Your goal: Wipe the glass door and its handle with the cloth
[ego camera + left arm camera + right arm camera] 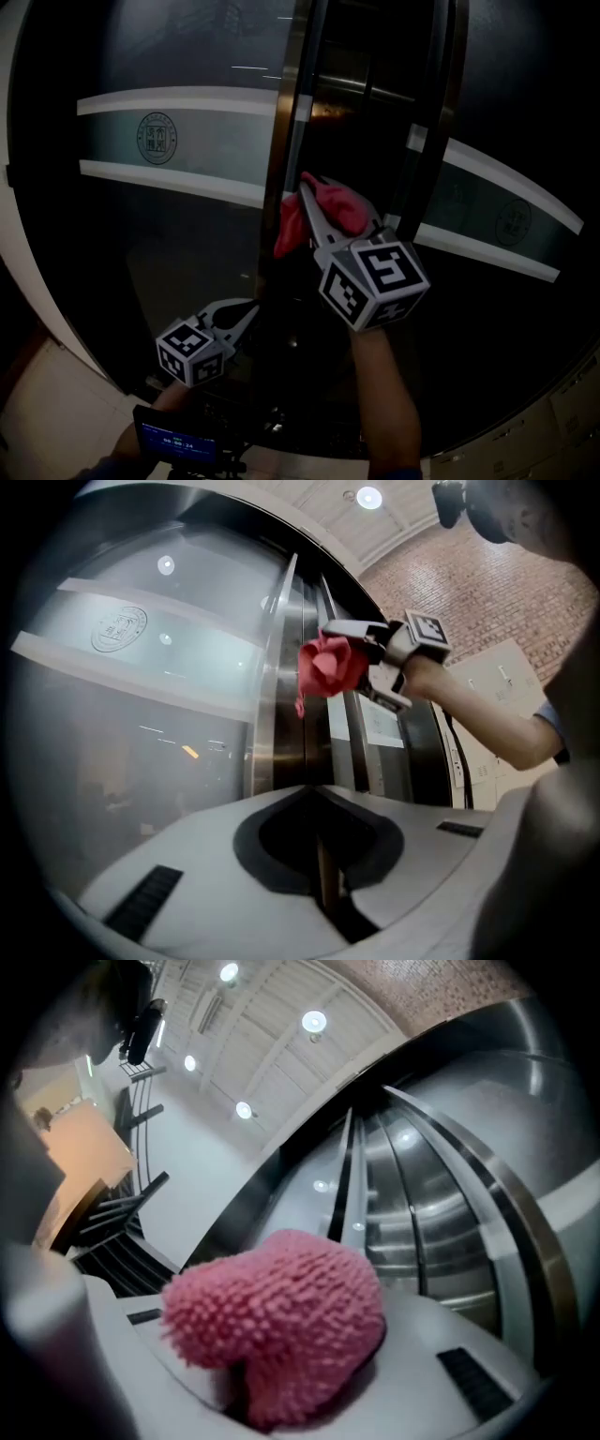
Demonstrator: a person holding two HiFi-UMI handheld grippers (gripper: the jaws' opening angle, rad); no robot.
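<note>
While you face the dark glass door (169, 234), its pale frosted band (187, 131) with a round emblem (157, 138) runs well to the left of both pairs of fingers. Just ahead of your right fingertips stands the tall metal handle (293, 141), upright along the door's edge; it rises above them and carries on below them. Your right gripper (319, 211) is raised, with its marker cube (375, 281) towards you and your forearm (384, 394) beneath it. Its 2 fingers pinch the pink cloth (281, 1326), which bulges out from between them, nubby and rounded, and covers their tips in the right gripper view. In the left gripper view the cloth sits at the handle, beyond the right fingertips, though you cannot tell there whether it touches the metal. Your left gripper (246, 314) hangs lower and to the left of the right fingers, near the foot of the door edge. Its 2 fingers are pressed together with nothing between them, and they point up towards the cloth, well apart from it.
</note>
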